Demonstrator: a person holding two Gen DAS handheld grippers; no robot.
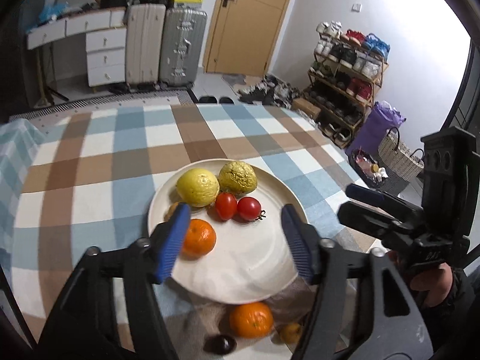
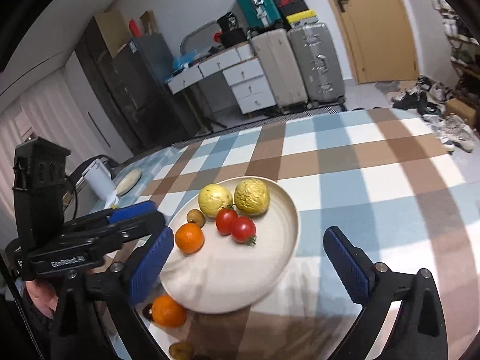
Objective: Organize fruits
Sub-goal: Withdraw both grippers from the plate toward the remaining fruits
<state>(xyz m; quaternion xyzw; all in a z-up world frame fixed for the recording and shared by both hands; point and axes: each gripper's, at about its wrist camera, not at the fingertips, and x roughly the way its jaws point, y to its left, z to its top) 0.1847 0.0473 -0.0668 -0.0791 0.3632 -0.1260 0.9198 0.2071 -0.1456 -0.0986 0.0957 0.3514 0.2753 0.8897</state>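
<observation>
Left wrist: left gripper (image 1: 234, 240) hangs wide and empty over the plate (image 1: 270, 270); a loose orange (image 1: 251, 319) sits on the bench just beside it.

Right wrist: right gripper (image 2: 249, 258) gapes empty too, so that orange (image 2: 168, 310) looks like the next pick.

A lived-in home: suitcases (image 1: 165, 45), a shoe rack (image 1: 345, 69) and a checked tablecloth (image 1: 210, 138).

Our left gripper (image 1: 235, 243) and right gripper (image 2: 248, 258): black frames, silver screws, ribbed blue pads (image 1: 171, 246), white lettering.
</observation>
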